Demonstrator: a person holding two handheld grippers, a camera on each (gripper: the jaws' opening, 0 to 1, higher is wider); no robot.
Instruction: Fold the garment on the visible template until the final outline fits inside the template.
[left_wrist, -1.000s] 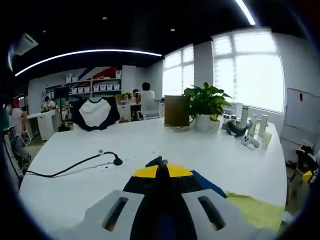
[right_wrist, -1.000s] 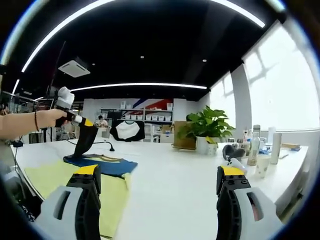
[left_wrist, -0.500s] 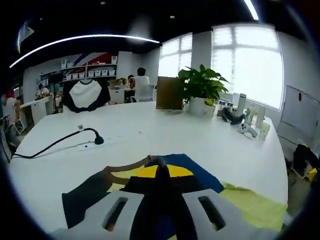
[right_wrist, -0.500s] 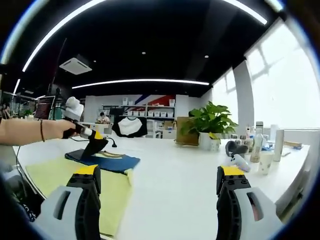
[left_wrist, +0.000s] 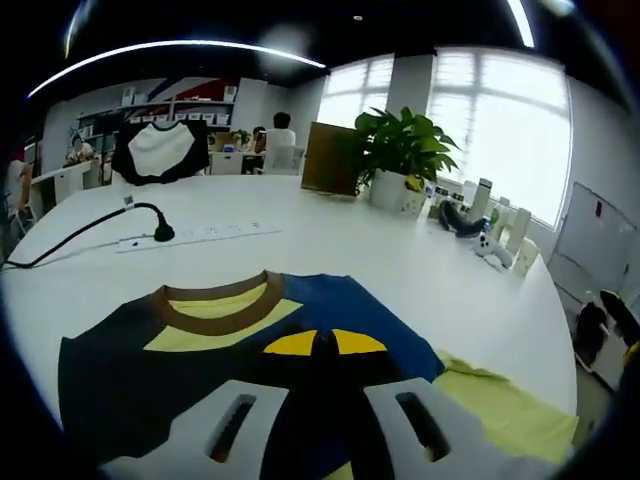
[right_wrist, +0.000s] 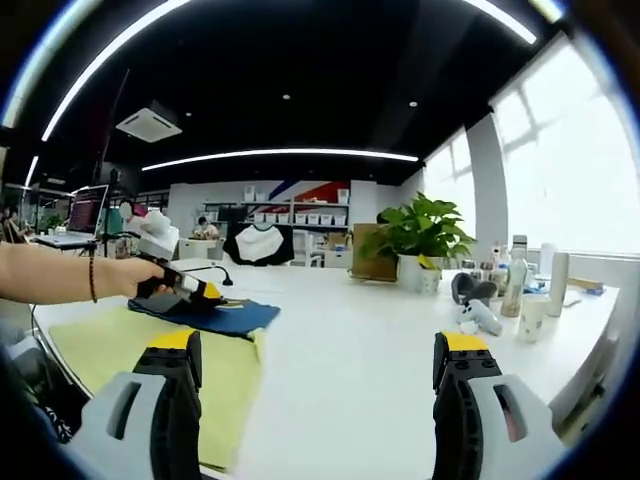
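A dark navy and blue garment (left_wrist: 150, 365) with a brown collar (left_wrist: 215, 310) and a yellow inside lies spread on the white table (left_wrist: 330, 250), partly over a yellow-green template (left_wrist: 500, 415). My left gripper (left_wrist: 322, 345) is low over it, shut on a fold of its fabric. In the right gripper view that gripper (right_wrist: 190, 285) is held by a person's hand at the blue garment (right_wrist: 215, 315) on the yellow-green template (right_wrist: 120, 350). My right gripper (right_wrist: 320, 345) hangs over the table's near side, open, with nothing between its fingers.
A power strip (left_wrist: 200, 235) with a black cable lies beyond the garment. A potted plant (left_wrist: 400, 170), a brown box (left_wrist: 330, 158), bottles (left_wrist: 485, 205) and cups (right_wrist: 530, 320) stand along the far right. People sit at desks behind.
My left gripper has come down with the garment, which hung lifted before and now lies spread on the table. The right gripper has stayed open and nearly still.
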